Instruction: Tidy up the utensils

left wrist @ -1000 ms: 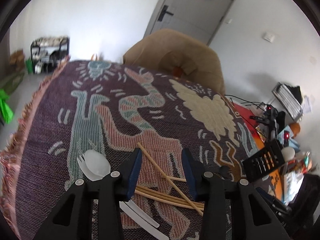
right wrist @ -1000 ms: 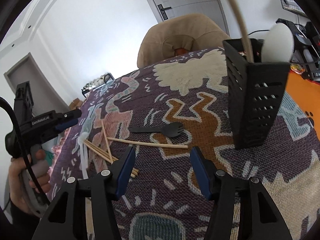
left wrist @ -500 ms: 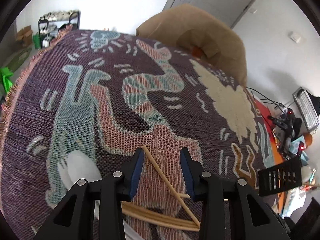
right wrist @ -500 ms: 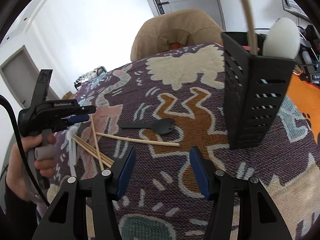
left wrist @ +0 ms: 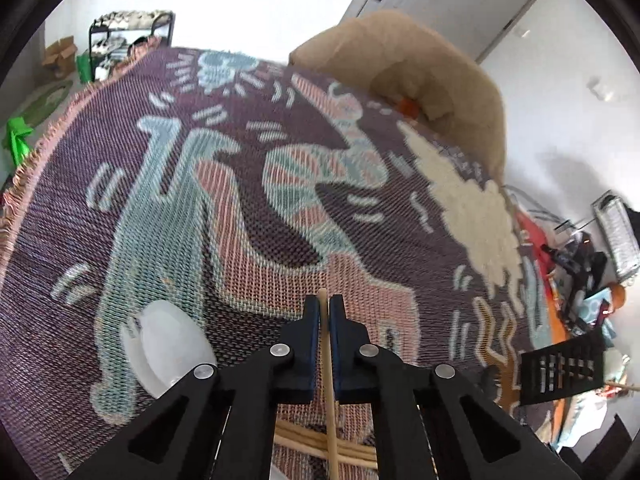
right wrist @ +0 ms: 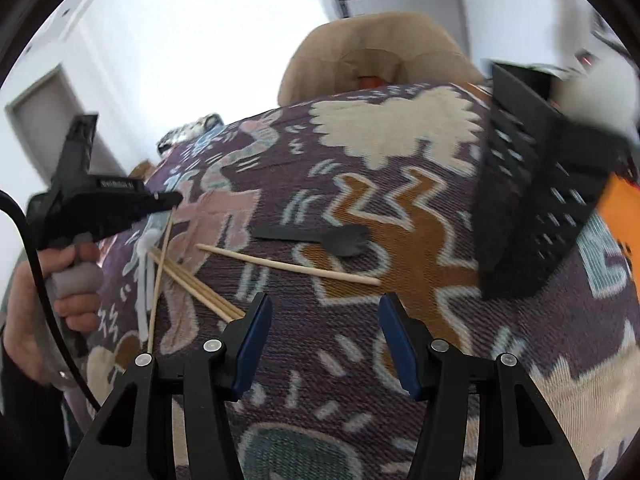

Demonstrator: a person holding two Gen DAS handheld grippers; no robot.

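My left gripper is shut on a wooden chopstick near its top end; the stick also shows in the right wrist view, slanting down from the left gripper. Several more chopsticks lie under it on the patterned cloth. A white plastic spoon lies just left of the left gripper. A single chopstick and a black spork lie ahead of my open, empty right gripper. The black slotted holder stands at the right.
A tan chair back rises behind the table's far edge. Cluttered items and cables sit off the right side. The holder also shows small at the right in the left wrist view. A shoe rack stands by the far wall.
My left gripper has closed on the chopstick that lay between its fingers. The right gripper has shifted slightly, with the holder now further right and blurred.
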